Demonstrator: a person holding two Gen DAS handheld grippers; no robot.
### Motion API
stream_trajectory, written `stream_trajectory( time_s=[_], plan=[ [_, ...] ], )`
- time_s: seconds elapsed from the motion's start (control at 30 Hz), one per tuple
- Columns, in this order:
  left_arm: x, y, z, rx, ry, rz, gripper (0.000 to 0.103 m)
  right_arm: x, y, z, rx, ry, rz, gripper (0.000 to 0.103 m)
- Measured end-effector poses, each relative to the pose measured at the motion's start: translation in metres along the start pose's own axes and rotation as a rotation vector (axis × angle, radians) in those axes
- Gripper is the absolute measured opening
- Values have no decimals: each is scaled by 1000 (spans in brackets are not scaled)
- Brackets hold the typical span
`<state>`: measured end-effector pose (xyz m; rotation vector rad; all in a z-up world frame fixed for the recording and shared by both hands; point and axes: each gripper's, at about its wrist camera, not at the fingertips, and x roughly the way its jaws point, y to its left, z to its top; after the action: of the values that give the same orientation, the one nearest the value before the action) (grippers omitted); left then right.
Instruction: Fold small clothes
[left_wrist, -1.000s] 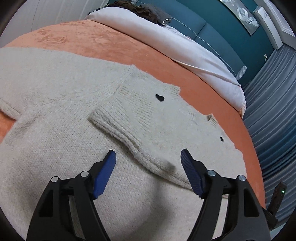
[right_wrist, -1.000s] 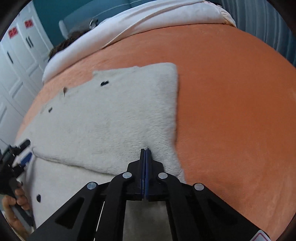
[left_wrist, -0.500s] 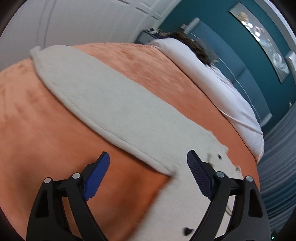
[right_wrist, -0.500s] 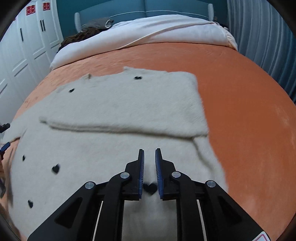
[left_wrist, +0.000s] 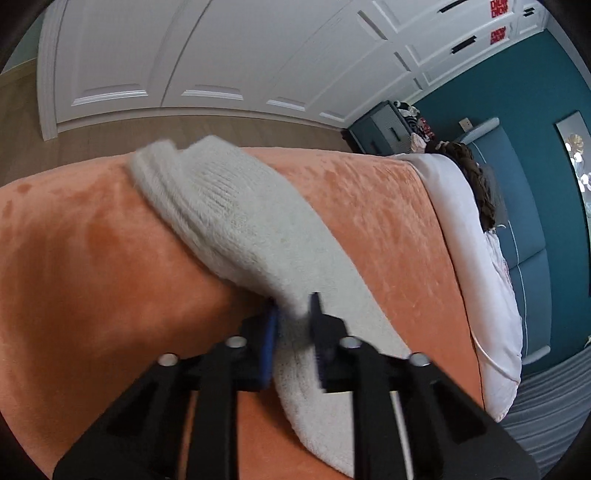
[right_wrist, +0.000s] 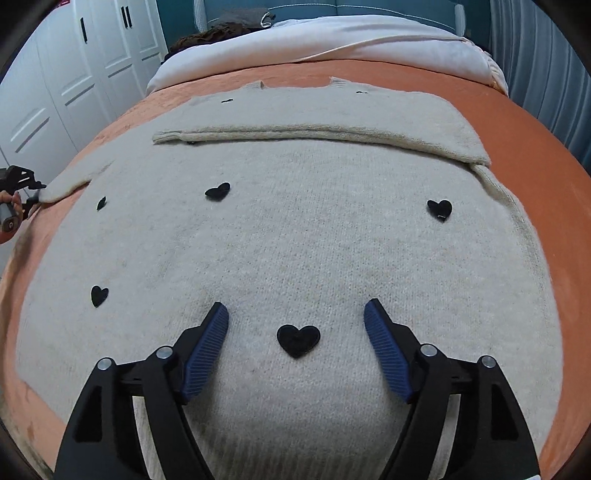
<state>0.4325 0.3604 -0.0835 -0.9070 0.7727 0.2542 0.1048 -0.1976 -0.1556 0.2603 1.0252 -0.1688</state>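
Cream sweater (right_wrist: 295, 229) with black hearts, spread flat on an orange bedspread (right_wrist: 535, 122). Right sleeve (right_wrist: 325, 129) already folded across the chest. Right gripper (right_wrist: 295, 328), pinched shut a second ago, now wide open above the hem. Left gripper (left_wrist: 293, 325), open half a second ago, now closing on the left sleeve (left_wrist: 236, 221). Likely next: folding that sleeve inward.

The left gripper (left_wrist: 293, 314), held wide apart over the sweater (right_wrist: 295, 240) a second ago, was swung out to the sleeve (left_wrist: 236, 221) and closed on it. The right gripper (right_wrist: 295, 321) was released from the sweater and opened wide above a heart (right_wrist: 298, 339).
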Motion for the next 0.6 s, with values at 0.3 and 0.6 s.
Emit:
stream_trajectory(
  time_s=[0.3,0.6],
  plan=[
    [-81,-197,-139,566,26,-402,12,1,-8,-3,36,-32,95,88],
    [-31,-233,-378,717,391,-358,74,-7,-23,3,107,-30,201,90]
  ],
)
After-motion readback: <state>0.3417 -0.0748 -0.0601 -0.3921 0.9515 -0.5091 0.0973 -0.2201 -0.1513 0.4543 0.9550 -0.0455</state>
